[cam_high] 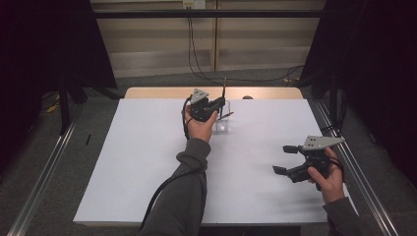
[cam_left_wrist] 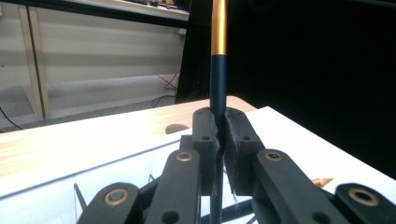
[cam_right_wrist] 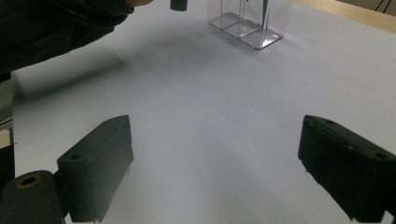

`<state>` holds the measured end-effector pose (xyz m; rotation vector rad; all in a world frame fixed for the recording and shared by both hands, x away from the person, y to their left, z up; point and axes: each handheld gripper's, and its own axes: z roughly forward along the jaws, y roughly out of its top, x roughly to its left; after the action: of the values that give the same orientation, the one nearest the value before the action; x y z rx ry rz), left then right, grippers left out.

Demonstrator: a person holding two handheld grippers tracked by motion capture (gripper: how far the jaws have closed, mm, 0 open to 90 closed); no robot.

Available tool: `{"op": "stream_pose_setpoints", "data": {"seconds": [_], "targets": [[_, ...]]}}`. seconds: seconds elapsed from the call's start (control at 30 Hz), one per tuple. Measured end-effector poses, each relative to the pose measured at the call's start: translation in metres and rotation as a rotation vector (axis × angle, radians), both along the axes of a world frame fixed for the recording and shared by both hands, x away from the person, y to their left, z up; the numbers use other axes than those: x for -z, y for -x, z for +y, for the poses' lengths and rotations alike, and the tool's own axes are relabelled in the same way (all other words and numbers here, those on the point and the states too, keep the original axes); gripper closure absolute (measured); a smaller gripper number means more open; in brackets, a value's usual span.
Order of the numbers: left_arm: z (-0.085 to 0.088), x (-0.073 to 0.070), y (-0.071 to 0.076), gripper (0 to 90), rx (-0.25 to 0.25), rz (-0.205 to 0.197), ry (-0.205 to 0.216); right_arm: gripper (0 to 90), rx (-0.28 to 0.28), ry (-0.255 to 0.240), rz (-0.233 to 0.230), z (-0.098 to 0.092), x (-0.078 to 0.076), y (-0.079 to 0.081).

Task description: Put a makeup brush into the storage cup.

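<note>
the left gripper (cam_left_wrist: 219, 140) was clamped on a pencil (cam_left_wrist: 218, 70), dark blue with a gold band, standing upright between its jaws above a clear holder (cam_high: 222, 118). its own view showed the colours; the high view gave just a thin stick. well to the right, the right gripper (cam_high: 286, 159) hung wide open, empty.

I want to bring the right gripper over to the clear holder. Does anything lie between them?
No: in the right gripper view, only bare white table stretches from the open right gripper to the clear holder.
</note>
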<state>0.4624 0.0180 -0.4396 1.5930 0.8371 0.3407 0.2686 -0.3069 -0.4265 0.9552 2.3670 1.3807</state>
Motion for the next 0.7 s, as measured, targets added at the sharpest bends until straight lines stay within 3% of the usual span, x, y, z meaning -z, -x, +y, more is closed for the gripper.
{"op": "stream_pose_setpoints", "data": {"seconds": [0.1,0.27,0.33,0.47,0.53,0.6,0.7], "targets": [[0.0,0.002,0.001,83.5,0.008,0.003,0.01,9.4,-0.001,0.0,0.0,0.0,0.0,0.0],[0.0,0.005,0.003,83.4,0.007,0.004,-0.022,9.3,-0.001,0.0,0.001,0.0,0.0,0.0],[0.0,0.007,0.004,83.3,0.011,0.011,-0.005,9.4,-0.003,0.003,-0.002,0.001,0.0,0.0],[0.0,0.01,0.005,83.3,0.005,0.018,-0.027,9.3,-0.003,0.003,-0.002,0.002,0.0,0.0],[-0.001,0.011,0.005,83.3,0.014,0.02,-0.011,9.4,-0.004,0.004,-0.004,0.001,0.0,-0.001],[0.0,0.011,0.006,83.3,0.015,0.024,-0.031,9.3,-0.004,0.005,-0.004,0.001,0.0,-0.001],[0.0,0.012,0.006,83.3,0.003,0.025,-0.027,9.4,-0.005,0.004,0.0,0.002,0.001,0.0]]}}
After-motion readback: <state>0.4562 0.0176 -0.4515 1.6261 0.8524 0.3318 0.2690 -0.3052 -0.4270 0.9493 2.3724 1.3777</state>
